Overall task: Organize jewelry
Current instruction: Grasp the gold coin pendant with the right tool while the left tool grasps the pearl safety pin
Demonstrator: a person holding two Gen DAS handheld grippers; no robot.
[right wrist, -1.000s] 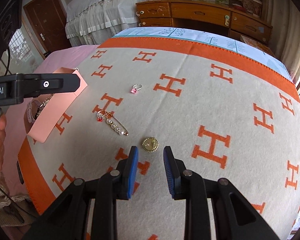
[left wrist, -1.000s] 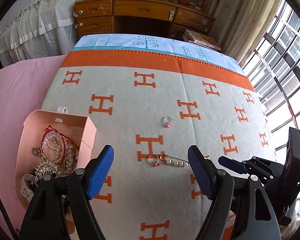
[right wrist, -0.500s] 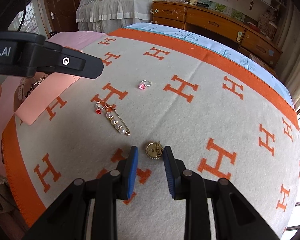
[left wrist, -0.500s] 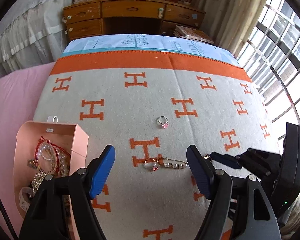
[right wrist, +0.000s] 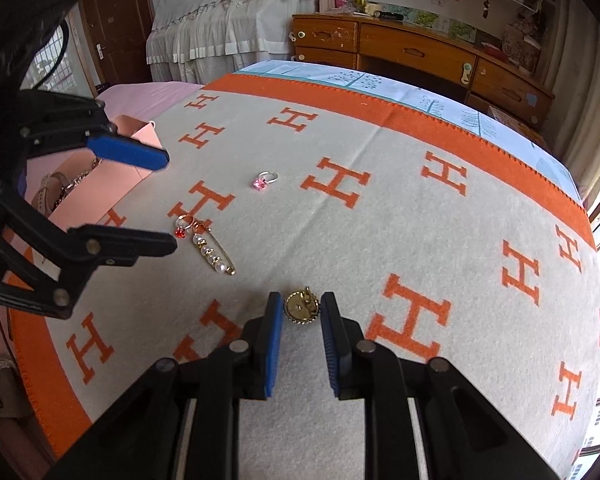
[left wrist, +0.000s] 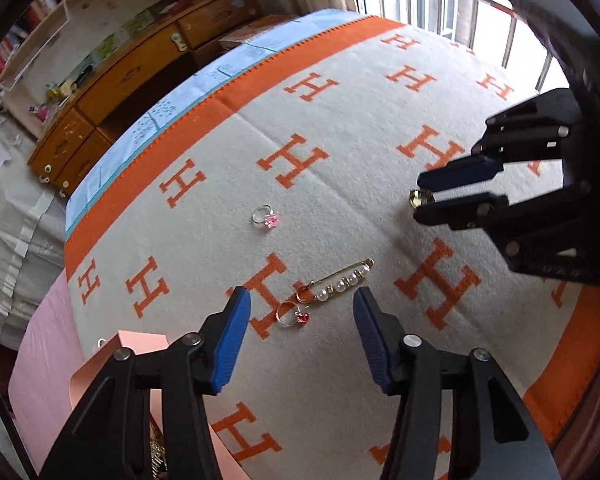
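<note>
A cream blanket (right wrist: 380, 216) with orange H motifs and an orange border covers the bed, with a pale blue printed cloth (right wrist: 380, 84) showing beyond its far edge. Behind stand a wooden dresser (right wrist: 420, 52) with drawers and, farther left, a bed draped in white ruffled fabric (right wrist: 220, 20); barred windows run along the right side.

At the left edge of the blanket sits an open pink box (right wrist: 112, 184) with jewelry inside. The left gripper (left wrist: 300, 312) hovers low next to it, its blue-padded jaws wide apart, pointing at a gold ring with a red stone (left wrist: 294, 316) that touches a gold pearl pin (left wrist: 340, 284); both lie on the blanket between and just ahead of the fingertips, not gripped. Farther off, a silver ring with a pink stone (right wrist: 265, 180) lies alone.

To the right, the right gripper (right wrist: 300, 308) is down close to the blanket, its jaws partly closed and flanking a round gold brooch (right wrist: 302, 307). A narrow gap shows on each side of the brooch, so the pads are not yet pressing on it.
</note>
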